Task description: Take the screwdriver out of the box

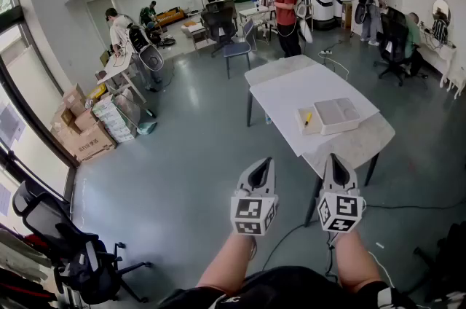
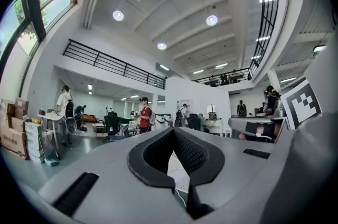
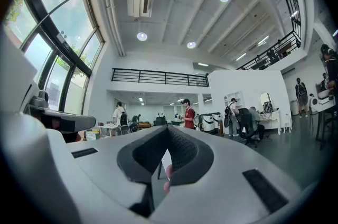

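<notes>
While the left gripper and right gripper hover, jaws clenched and empty, the screwdriver looks light, rigid: grab its yellow handle.

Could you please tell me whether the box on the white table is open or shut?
Open, apparently: the pale flat box lies spread in halves on the white table, the yellow-handled screwdriver exposed on its left half.

The person holds the left forearm and the right forearm out ahead, bare, side by side and apart. The left gripper and the right gripper point forward, roughly level, their marker cubes facing back toward the body. The 2 jaws of each gripper meet at the tips with nothing between them
</notes>
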A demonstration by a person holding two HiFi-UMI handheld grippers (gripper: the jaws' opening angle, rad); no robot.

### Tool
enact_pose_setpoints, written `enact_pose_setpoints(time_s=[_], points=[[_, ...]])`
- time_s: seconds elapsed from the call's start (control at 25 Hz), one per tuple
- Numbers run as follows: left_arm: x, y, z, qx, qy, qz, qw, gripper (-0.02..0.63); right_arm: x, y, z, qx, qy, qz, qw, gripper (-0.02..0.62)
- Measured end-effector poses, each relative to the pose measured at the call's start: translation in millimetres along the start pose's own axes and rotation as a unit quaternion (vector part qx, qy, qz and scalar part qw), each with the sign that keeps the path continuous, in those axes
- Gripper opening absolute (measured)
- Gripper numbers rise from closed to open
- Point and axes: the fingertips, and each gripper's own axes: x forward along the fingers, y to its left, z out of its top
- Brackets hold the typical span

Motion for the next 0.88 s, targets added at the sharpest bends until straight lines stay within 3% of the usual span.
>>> enact_pose_setpoints(time_s=[0.32, 0.88], points=[[-8.0, 0.8, -6.1, -0.004, 0.004, -0.003, 1.0, 0.012, -8.0, 5.7, -1.7, 0.013, 0.0, 0.009, 1.0, 0.009], [-28.8, 49.4, -17.4, -0.012, -0.001, -0.019, 0.9997, 0.012, -1.9, 50.7, -6.9, -0.003, -0.001, -0.012, 1.0, 0.009]])
